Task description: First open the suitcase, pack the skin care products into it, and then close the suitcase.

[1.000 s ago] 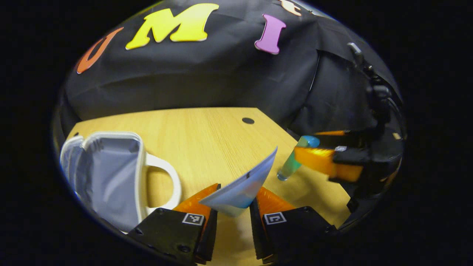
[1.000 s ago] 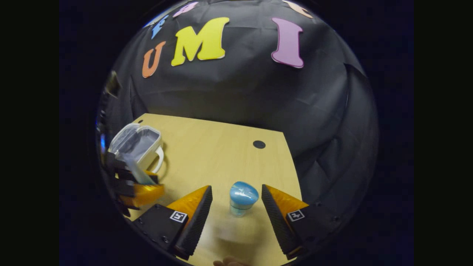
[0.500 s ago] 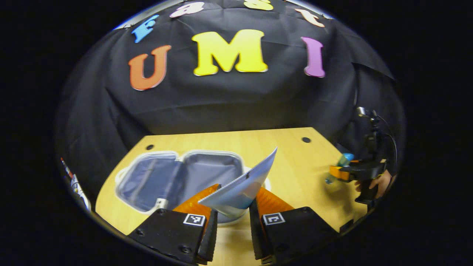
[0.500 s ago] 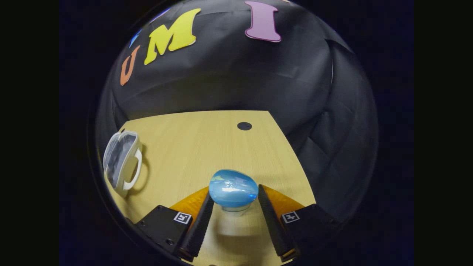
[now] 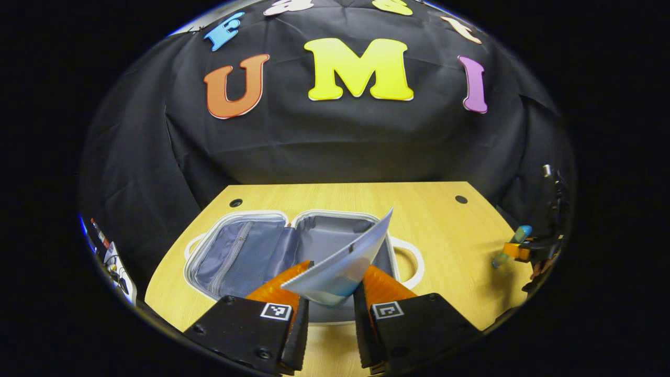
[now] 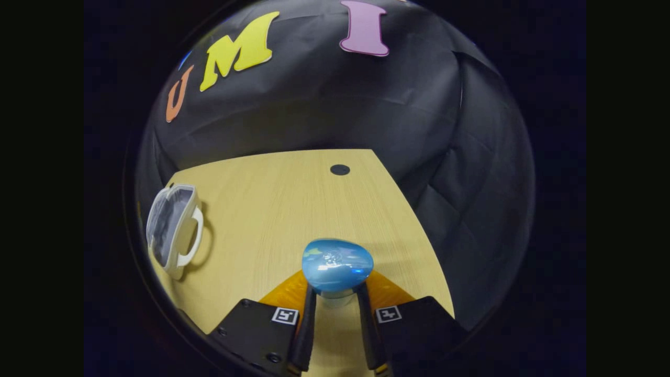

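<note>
The small white suitcase [image 5: 251, 251] lies open on the wooden table, its grey lining up and a white handle [image 5: 411, 256] at its right side. My left gripper [image 5: 328, 285] is shut on a flat white and blue sachet [image 5: 343, 262] and hovers over the case's near edge. In the right gripper view my right gripper [image 6: 335, 298] is shut on a bottle with a blue cap [image 6: 337, 264], standing on the table. The open suitcase [image 6: 170, 228] lies far to its left. The left gripper view shows that bottle [image 5: 512, 245] and the right gripper [image 5: 523, 251] at the far right.
The wooden table [image 5: 450, 230] has round cable holes [image 5: 461, 199] near its back corners, one also in the right gripper view as a dark hole [image 6: 339, 169]. Black cloth walls close the back and sides. A hand [image 5: 542, 264] holds the right gripper.
My left gripper swung left with the sachet until the open suitcase lay straight ahead. My right gripper closed its fingers on the blue-capped bottle.
</note>
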Motion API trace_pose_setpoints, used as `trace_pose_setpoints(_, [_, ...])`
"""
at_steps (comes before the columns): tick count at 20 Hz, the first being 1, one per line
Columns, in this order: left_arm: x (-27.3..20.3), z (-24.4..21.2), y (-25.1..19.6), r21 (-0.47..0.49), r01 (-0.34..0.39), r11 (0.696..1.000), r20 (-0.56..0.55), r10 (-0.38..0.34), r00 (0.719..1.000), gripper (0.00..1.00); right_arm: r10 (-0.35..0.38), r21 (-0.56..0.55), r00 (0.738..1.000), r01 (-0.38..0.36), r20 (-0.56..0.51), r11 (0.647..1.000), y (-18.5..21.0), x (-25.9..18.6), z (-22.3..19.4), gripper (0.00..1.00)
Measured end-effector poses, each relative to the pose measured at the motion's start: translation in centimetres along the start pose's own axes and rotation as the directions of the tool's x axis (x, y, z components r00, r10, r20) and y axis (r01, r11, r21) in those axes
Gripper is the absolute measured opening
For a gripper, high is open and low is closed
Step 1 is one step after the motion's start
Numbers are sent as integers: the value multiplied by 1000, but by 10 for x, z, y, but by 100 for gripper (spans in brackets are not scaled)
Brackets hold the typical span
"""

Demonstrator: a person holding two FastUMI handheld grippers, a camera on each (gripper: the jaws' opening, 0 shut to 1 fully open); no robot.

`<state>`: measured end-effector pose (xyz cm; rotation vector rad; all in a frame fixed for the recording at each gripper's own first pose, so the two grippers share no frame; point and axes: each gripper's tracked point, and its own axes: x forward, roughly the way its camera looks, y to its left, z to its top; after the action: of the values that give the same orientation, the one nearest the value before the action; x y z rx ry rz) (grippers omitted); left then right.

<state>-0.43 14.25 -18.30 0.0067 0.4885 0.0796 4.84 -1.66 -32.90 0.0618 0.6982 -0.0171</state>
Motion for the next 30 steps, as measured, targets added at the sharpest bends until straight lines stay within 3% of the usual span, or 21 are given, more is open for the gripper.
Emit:
trace_pose_setpoints(5, [61,-56,12,6,-31,1000,-236,31,971,42,37,-6,999,-37,8,999,22,-54,-7,37])
trace_pose_setpoints(8, [76,-89,13,-26,-36,999,-363,24,932,42,54,17,999,-54,2,998,37,-78,-15,36])
trace_pose_setpoints(9, [74,-97,15,-25,-46,999,-398,32,917,46,60,12,998,-60,4,998,42,-84,-16,36])
trace_pose_setpoints(11, [76,-116,18,-26,-61,998,-466,42,884,42,61,-14,998,-61,11,998,49,-92,-21,36])
trace_pose_setpoints(12, [79,-123,18,-36,-62,997,-490,36,871,46,60,-26,998,-60,13,998,51,-95,-22,36])
trace_pose_setpoints(13, [81,-128,16,-46,-59,997,-510,27,860,42,61,-33,998,-61,10,998,54,-97,-25,36])
trace_pose_setpoints(16, [89,-129,17,-11,-51,999,-534,38,845,42,68,-23,998,-68,-8,997,66,-101,-29,36])
trace_pose_setpoints(17, [91,-128,16,-5,-52,999,-540,41,841,46,67,-30,998,-67,-10,997,69,-101,-29,34])
trace_pose_setpoints(18, [94,-128,17,2,-49,999,-551,42,834,42,65,-38,998,-65,-12,997,73,-101,-31,36])
trace_pose_setpoints(23, [107,-130,17,-16,-24,1000,-591,10,806,43,66,-51,997,-68,-26,996,92,-103,-29,36])
trace_pose_setpoints(30, [108,-129,16,-41,-1,999,-591,-23,806,45,94,-71,995,-95,-20,993,132,-100,-12,36])
